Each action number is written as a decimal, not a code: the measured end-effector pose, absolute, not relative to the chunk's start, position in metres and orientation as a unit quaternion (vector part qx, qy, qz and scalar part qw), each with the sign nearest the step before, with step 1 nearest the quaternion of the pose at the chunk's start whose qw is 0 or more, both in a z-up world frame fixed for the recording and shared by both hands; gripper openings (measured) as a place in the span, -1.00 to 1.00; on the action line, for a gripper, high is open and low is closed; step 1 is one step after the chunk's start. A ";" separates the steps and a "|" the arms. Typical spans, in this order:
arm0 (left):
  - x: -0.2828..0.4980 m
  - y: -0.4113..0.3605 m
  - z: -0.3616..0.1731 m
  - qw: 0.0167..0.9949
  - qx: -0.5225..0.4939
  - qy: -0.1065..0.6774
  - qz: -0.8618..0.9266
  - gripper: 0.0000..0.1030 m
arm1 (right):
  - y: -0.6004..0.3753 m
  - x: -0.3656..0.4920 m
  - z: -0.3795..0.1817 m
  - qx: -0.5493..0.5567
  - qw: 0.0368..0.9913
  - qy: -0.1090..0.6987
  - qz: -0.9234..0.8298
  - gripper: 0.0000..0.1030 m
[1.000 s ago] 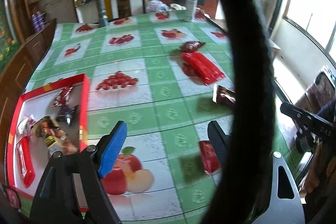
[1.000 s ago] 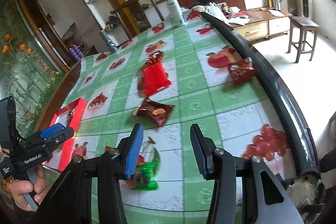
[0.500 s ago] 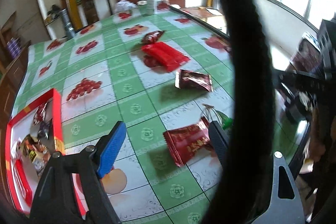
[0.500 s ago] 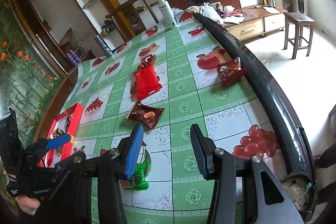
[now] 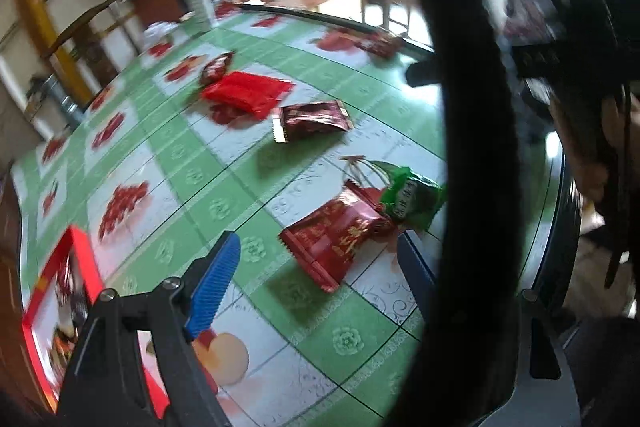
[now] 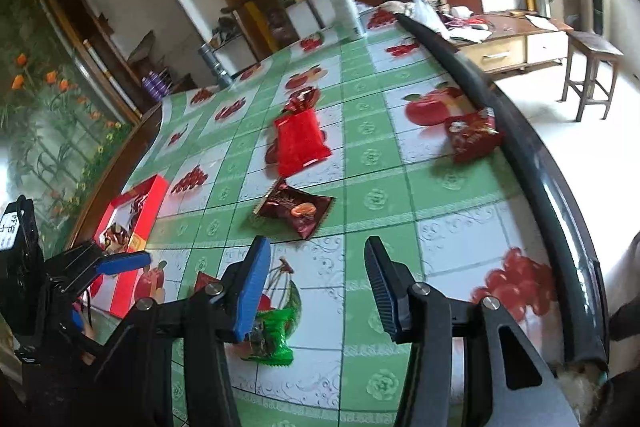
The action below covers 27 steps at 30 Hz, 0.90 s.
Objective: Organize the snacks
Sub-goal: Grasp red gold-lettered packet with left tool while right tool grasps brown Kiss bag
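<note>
The left gripper [image 5: 316,263] pointed steeply down at the worktop [image 5: 192,163], jaws spread and empty, a dark red snack packet [image 5: 336,239] lying between its fingers and a green packet [image 5: 412,195] touching that packet's far end. The right gripper [image 6: 316,287] tilted down less steeply; its jaws had just been opening, nothing between them, the green packet [image 6: 272,339] beside its left finger. The red tray [image 6: 136,203] of snacks sat at the worktop's left edge.
</note>
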<state>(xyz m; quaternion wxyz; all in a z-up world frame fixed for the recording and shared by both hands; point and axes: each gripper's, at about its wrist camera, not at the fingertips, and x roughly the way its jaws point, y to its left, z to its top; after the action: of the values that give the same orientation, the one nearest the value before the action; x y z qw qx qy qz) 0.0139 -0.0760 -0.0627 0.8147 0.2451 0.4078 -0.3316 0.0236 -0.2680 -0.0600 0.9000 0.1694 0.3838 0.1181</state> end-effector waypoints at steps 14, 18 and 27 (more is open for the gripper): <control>0.040 -0.116 -0.103 0.735 0.347 0.419 -0.405 0.54 | -0.204 0.100 -0.073 -0.026 0.877 0.447 0.177 0.07; 0.049 -0.109 -0.102 0.727 0.292 0.452 -0.427 0.02 | -0.182 0.112 -0.083 -0.089 0.865 0.454 0.197 0.07; 0.045 -0.088 -0.099 0.750 0.220 0.480 -0.397 -0.23 | -0.179 0.123 -0.099 -0.097 0.857 0.470 0.190 -0.44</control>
<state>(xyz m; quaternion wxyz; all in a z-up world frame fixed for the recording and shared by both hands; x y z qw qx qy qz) 0.0451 -0.0879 -0.0985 0.7504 0.2197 0.4803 -0.3974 0.1227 -0.1795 -0.0991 0.8565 -0.0966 0.4701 0.1899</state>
